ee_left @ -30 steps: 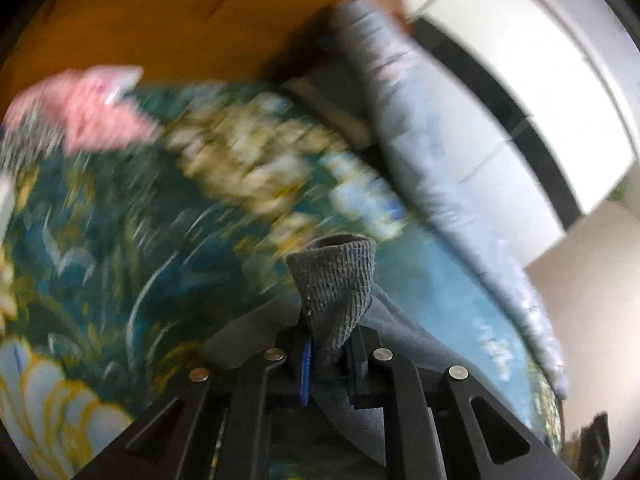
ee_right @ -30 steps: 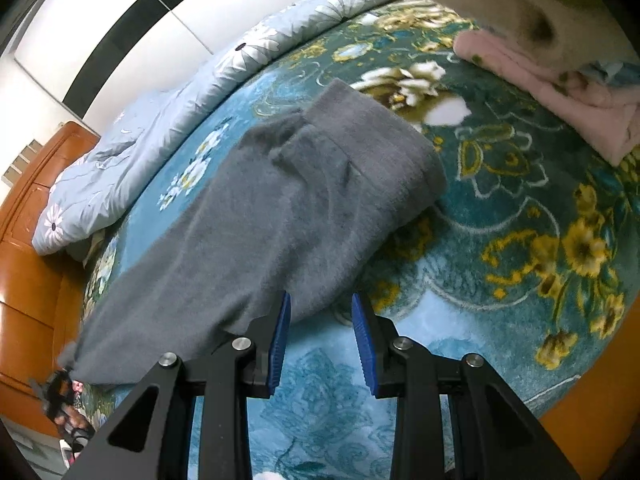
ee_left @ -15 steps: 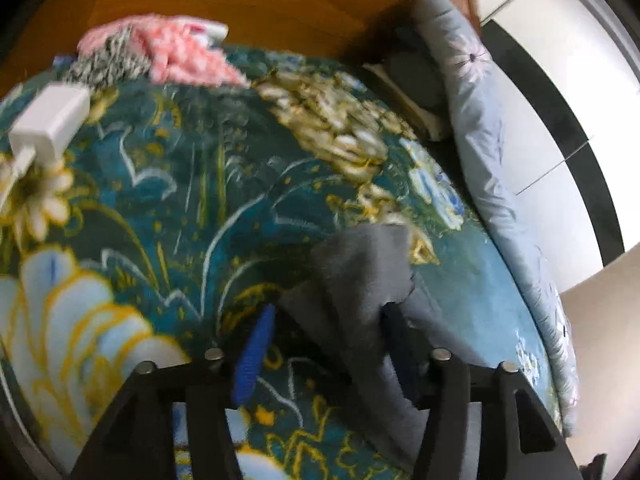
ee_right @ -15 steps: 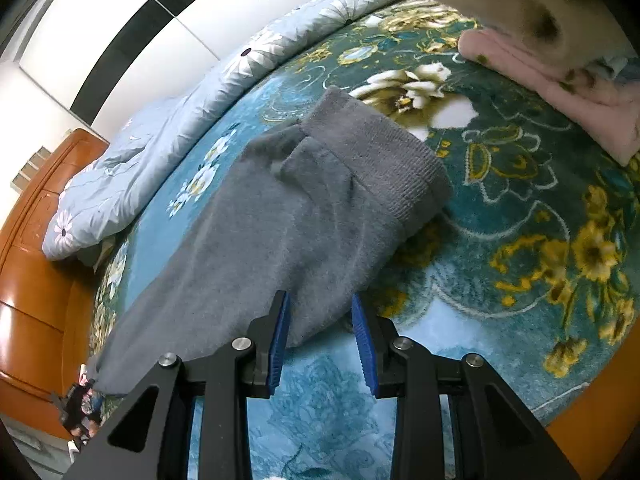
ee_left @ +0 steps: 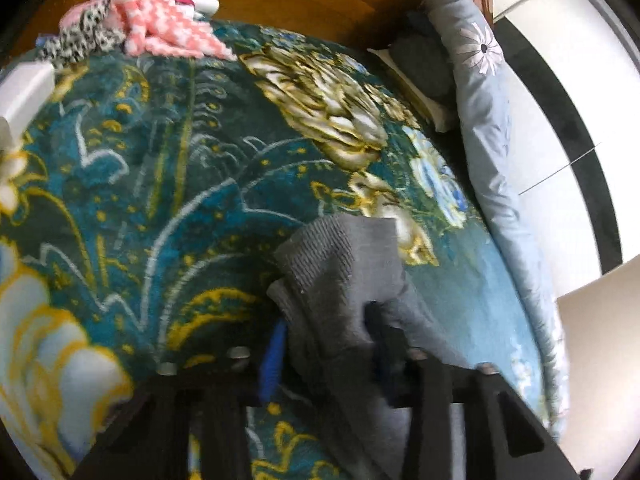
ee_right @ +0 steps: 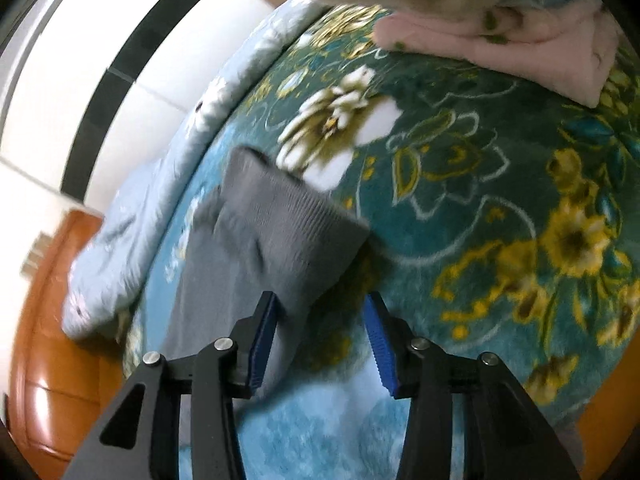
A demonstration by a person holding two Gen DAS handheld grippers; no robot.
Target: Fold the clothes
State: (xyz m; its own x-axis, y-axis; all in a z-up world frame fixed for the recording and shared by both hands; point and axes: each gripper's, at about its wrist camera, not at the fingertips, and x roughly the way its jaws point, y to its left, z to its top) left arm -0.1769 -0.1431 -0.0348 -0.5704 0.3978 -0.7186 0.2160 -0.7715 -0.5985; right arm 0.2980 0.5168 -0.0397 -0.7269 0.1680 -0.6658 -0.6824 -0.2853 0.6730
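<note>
At the bottom of the left wrist view my left gripper (ee_left: 326, 354) is closing its jaws around a bunched ribbed cuff of the grey knitted garment (ee_left: 340, 280); the cloth sits between the blue pads, though blur keeps me from saying they press it firmly. In the right wrist view my right gripper (ee_right: 320, 340) is opening its jaws near the bottom centre, the left pad just beside the garment's lower edge, the right pad over bare blanket, nothing gripped. The grey garment (ee_right: 276, 236) lies mostly flat on the teal floral plush blanket (ee_right: 460, 184), running from centre towards the lower left, its ribbed end towards the middle of the frame. I judge the fold barely started: the piece is spread out, one end gathered, no clean crease yet visible. Further off, at upper right, a folded pale pink cloth (ee_right: 492, 48) rests on the blanket, perhaps already done. At far left a light blue flowered quilt (ee_right: 160, 184) lines the bed's edge.
</note>
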